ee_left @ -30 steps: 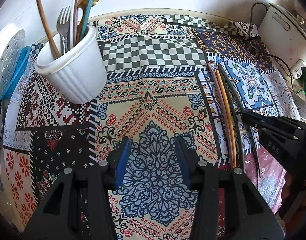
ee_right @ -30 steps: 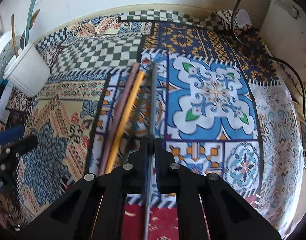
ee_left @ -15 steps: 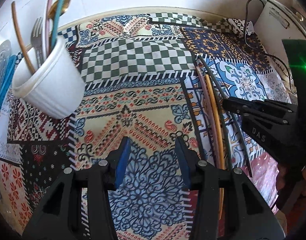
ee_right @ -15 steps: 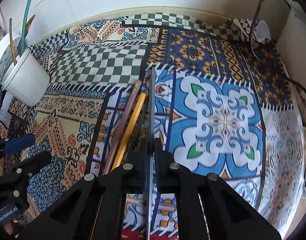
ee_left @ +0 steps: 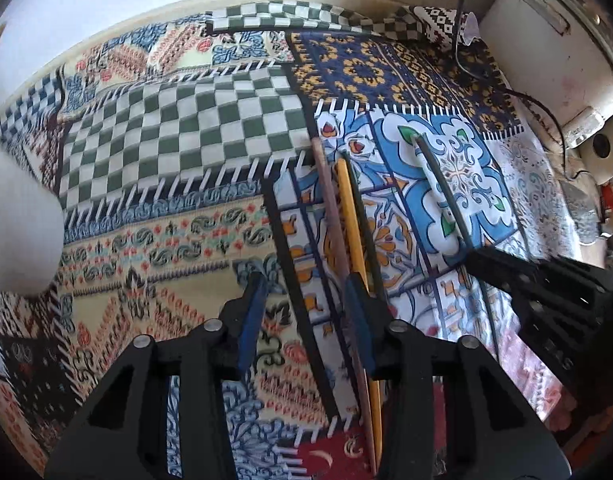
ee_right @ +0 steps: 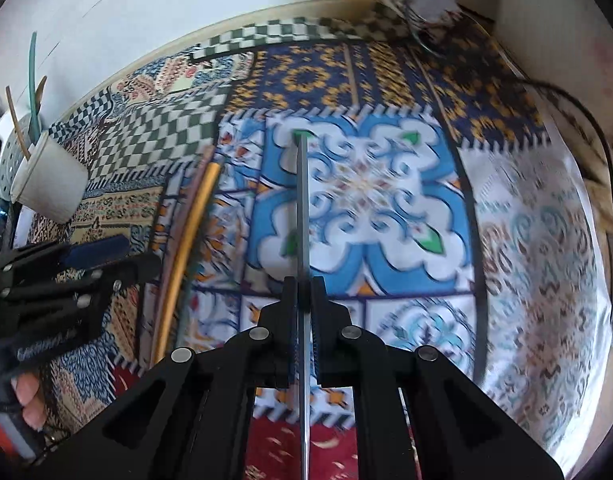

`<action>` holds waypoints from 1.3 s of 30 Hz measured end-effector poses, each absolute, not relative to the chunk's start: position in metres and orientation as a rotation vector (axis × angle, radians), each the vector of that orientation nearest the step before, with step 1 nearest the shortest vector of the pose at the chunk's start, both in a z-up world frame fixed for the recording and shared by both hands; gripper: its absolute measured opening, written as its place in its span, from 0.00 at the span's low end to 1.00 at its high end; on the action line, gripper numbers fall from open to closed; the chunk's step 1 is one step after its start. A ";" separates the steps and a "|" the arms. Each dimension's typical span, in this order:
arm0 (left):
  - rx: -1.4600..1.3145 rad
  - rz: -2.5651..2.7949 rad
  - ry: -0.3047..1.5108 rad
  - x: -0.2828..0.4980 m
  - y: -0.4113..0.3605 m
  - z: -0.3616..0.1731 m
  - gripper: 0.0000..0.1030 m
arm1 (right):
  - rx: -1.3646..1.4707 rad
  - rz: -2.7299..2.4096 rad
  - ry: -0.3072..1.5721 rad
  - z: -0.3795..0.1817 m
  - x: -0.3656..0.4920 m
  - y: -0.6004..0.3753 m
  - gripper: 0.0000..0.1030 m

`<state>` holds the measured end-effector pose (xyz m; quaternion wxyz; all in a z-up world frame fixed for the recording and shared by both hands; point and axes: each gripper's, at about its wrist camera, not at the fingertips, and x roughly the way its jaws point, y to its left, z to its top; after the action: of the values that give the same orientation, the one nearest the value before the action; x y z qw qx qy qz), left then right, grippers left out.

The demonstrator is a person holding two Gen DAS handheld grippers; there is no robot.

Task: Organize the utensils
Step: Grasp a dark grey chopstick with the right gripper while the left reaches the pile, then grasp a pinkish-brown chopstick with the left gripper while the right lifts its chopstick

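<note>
Grey, thin, stiff chopstick point(ee_right: 303, 208), pinched mid-length in the right gripper point(ee_right: 304, 300), looks light and slippery; the left gripper point(ee_left: 302, 300) is closing with nothing between its fingers.

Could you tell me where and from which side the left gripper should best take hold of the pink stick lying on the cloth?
Probably mid-shaft, from above. The pink stick lies flat on the patterned cloth, tight against the yellow stick, so the closing left gripper needs its pads astride the thin shaft across its length.

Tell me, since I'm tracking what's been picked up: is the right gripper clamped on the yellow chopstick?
No: the right gripper is shut on a thin grey chopstick, while the yellow chopstick lies on the patterned cloth.
</note>
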<state>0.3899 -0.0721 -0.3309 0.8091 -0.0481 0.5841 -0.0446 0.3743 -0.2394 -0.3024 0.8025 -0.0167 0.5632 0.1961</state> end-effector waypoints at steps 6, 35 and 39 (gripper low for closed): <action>-0.040 -0.091 1.242 0.404 -0.085 -0.334 0.28 | -0.006 0.441 1.227 -0.301 0.373 -0.246 0.06; 0.076 -0.354 1.307 0.436 -0.154 -0.339 0.06 | 0.035 0.451 1.252 -0.302 0.382 -0.263 0.07; 0.081 -0.349 1.295 0.432 -0.154 -0.339 0.05 | 0.035 0.459 1.246 -0.303 0.380 -0.264 0.06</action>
<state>0.4324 -0.1544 -0.3389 0.7827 0.0377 0.5999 -0.1616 0.3802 -0.2644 -0.3031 0.7875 0.0165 0.5780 0.2131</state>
